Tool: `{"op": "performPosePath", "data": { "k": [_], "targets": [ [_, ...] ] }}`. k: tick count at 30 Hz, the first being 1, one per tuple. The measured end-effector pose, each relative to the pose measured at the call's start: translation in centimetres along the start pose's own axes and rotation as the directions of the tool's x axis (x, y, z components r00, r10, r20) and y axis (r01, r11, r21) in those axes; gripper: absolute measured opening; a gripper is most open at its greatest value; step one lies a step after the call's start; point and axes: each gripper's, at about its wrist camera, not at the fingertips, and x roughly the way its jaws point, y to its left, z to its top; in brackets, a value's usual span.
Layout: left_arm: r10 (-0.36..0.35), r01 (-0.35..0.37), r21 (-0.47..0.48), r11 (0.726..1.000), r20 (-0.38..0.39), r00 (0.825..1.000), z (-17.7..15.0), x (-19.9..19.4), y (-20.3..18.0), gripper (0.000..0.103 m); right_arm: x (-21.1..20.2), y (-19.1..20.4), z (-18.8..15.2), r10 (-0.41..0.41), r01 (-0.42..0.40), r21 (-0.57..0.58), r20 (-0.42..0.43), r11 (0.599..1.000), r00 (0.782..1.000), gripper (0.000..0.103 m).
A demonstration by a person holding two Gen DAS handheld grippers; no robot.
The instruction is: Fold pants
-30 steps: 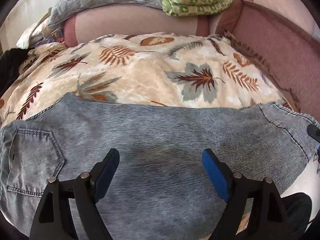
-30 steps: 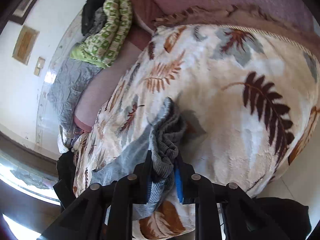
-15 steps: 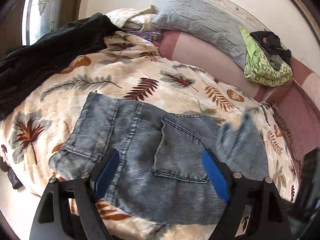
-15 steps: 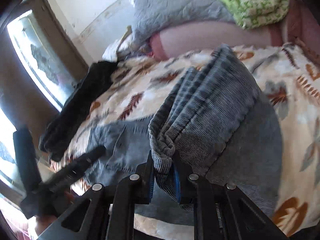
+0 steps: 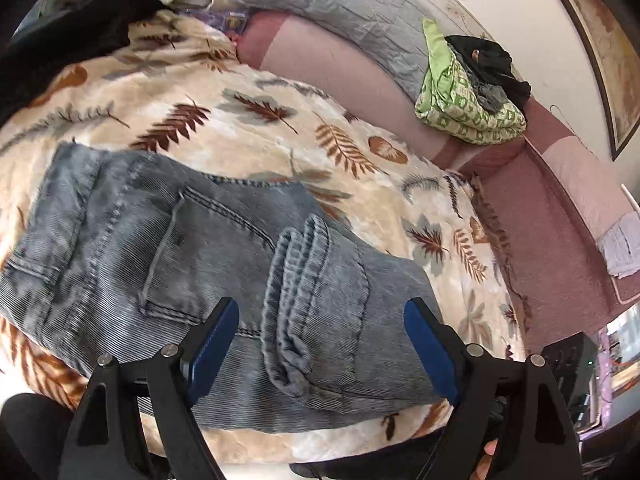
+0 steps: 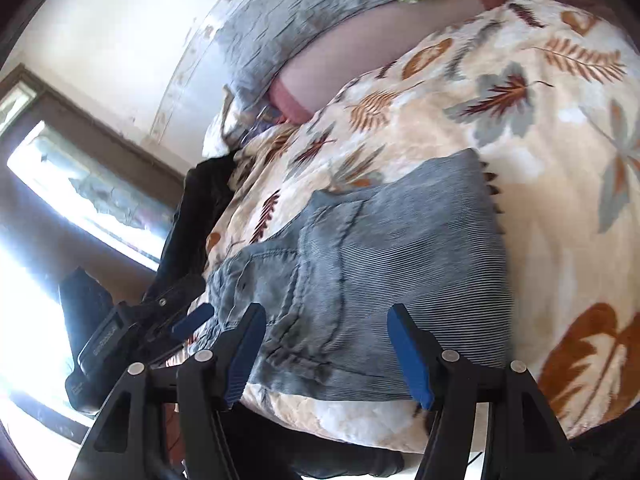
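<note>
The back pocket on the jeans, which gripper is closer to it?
Left. The left gripper hangs open just beside the back pocket; the right gripper is open over the folded leg hems, farther off.

Leaf-print bedspread (cream), white wall, bright window.

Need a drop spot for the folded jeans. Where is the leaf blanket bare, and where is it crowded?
Bare leaf blanket runs between the folded jeans and the pink bolster, and on toward the maroon sofa side. Crowded: black garment at the far-left corner, green patterned cloth piled on the bolster. Both hand-held grippers, left and right, hover open over the jeans.
</note>
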Motion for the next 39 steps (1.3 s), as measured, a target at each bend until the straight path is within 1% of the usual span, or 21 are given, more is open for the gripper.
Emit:
{"op": "performPosePath", "data": {
  "k": [2, 4, 6, 8, 10, 12, 13, 14, 16, 19, 20, 22, 27, 29, 30, 31, 32, 33, 34, 36, 39],
  "targets": [
    [-0.025, 0.024, -0.029, 0.999, -0.044, 0.999, -0.7, 0.7, -0.2, 0.086, -0.6, -1.8, -0.2, 0.027, -0.027, 0.060, 0.008, 0.998, 1.000, 0.067],
    [-0.069, 0.061, -0.082, 0.995, -0.093, 0.993, -1.2, 1.1, -0.4, 0.084, -0.9, -2.6, -0.5, 0.054, -0.055, 0.076, 0.015, 0.996, 0.998, 0.067],
    [-0.130, 0.117, -0.118, 0.986, -0.110, 0.985, -1.3, 1.1, -1.1, 0.084, -0.9, -2.9, -0.9, 0.086, -0.087, 0.075, 0.016, 0.993, 0.996, 0.067],
    [-0.163, 0.148, -0.133, 0.980, -0.108, 0.981, -1.2, 1.1, -1.9, 0.084, 0.0, -2.9, -1.1, 0.113, -0.113, 0.073, 0.000, 0.991, 0.994, 0.067],
    [-0.143, 0.125, -0.144, 0.982, -0.117, 0.983, -1.4, 1.7, -2.1, 0.084, 0.8, -3.0, -1.2, 0.129, -0.127, 0.084, -0.019, 0.988, 0.991, 0.067],
    [-0.086, 0.063, -0.167, 0.984, -0.134, 0.987, -2.1, 2.8, -1.5, 0.084, 1.2, -3.7, -1.3, 0.135, -0.132, 0.095, -0.032, 0.987, 0.990, 0.067],
    [-0.042, 0.014, -0.182, 0.983, -0.150, 0.988, -2.7, 3.5, -0.7, 0.084, 1.4, -4.0, -1.4, 0.139, -0.134, 0.104, -0.042, 0.986, 0.989, 0.067],
    [-0.019, -0.016, -0.201, 0.980, -0.167, 0.986, -3.2, 4.0, 0.0, 0.083, 1.6, -4.5, -1.5, 0.146, -0.139, 0.118, -0.052, 0.983, 0.988, 0.067],
    [-0.032, 0.003, -0.204, 0.979, -0.140, 0.990, -3.9, 3.9, 0.7, 0.082, 1.7, -5.0, -1.7, 0.168, -0.159, 0.139, -0.055, 0.978, 0.984, 0.067],
    [0.007, -0.034, -0.175, 0.984, -0.153, 0.988, -3.7, 3.8, -0.3, 0.082, 1.7, -5.2, -1.8, 0.176, -0.167, 0.137, -0.057, 0.977, 0.983, 0.067],
    [0.007, -0.035, -0.182, 0.983, -0.154, 0.988, -3.6, 3.8, -0.4, 0.082, 1.8, -5.3, -1.8, 0.175, -0.166, 0.139, -0.059, 0.976, 0.983, 0.067],
    [-0.022, -0.010, -0.206, 0.978, -0.153, 0.988, -3.1, 3.9, -0.6, 0.082, 1.8, -5.4, -1.9, 0.180, -0.170, 0.143, -0.058, 0.975, 0.982, 0.067],
    [0.011, -0.051, -0.237, 0.970, -0.165, 0.986, -3.1, 4.8, -0.5, 0.082, 1.6, -5.6, -2.0, 0.192, -0.181, 0.150, -0.058, 0.972, 0.980, 0.067],
    [0.037, -0.080, -0.252, 0.964, -0.170, 0.985, -3.2, 5.3, -0.1, 0.070, 1.6, -5.7, -2.1, 0.193, -0.183, 0.149, -0.058, 0.972, 0.979, 0.067],
    [0.053, -0.096, -0.253, 0.963, -0.171, 0.984, -3.2, 5.4, 0.0, 0.057, 1.6, -5.7, -2.1, 0.194, -0.183, 0.147, -0.059, 0.972, 0.979, 0.067],
    [0.067, -0.109, -0.251, 0.962, -0.173, 0.983, -3.2, 5.4, 0.2, 0.037, 1.6, -5.7, -2.2, 0.194, -0.184, 0.146, -0.058, 0.972, 0.979, 0.067],
    [0.084, -0.127, -0.244, 0.961, -0.178, 0.980, -3.2, 5.5, 0.4, 0.024, 1.6, -5.7, -2.2, 0.193, -0.183, 0.145, -0.058, 0.972, 0.979, 0.067],
    [0.101, -0.143, -0.238, 0.961, -0.182, 0.978, -3.3, 5.5, 0.6, 0.009, 1.6, -5.7, -2.2, 0.191, -0.182, 0.144, -0.058, 0.973, 0.980, 0.067],
    [0.102, -0.145, -0.240, 0.960, -0.180, 0.978, -3.3, 5.4, 0.8, 0.010, 1.6, -5.7, -2.2, 0.191, -0.181, 0.144, -0.058, 0.973, 0.980, 0.067],
    [0.112, -0.148, -0.221, 0.964, -0.166, 0.980, -3.6, 4.9, 0.8, 0.010, 1.6, -5.6, -2.2, 0.189, -0.179, 0.140, -0.058, 0.974, 0.980, 0.067],
    [0.141, -0.150, -0.125, 0.981, -0.079, 0.987, -4.0, 2.3, -1.3, 0.010, 1.6, -5.5, -2.2, 0.188, -0.179, 0.132, -0.060, 0.975, 0.980, 0.067]
  ]
}}
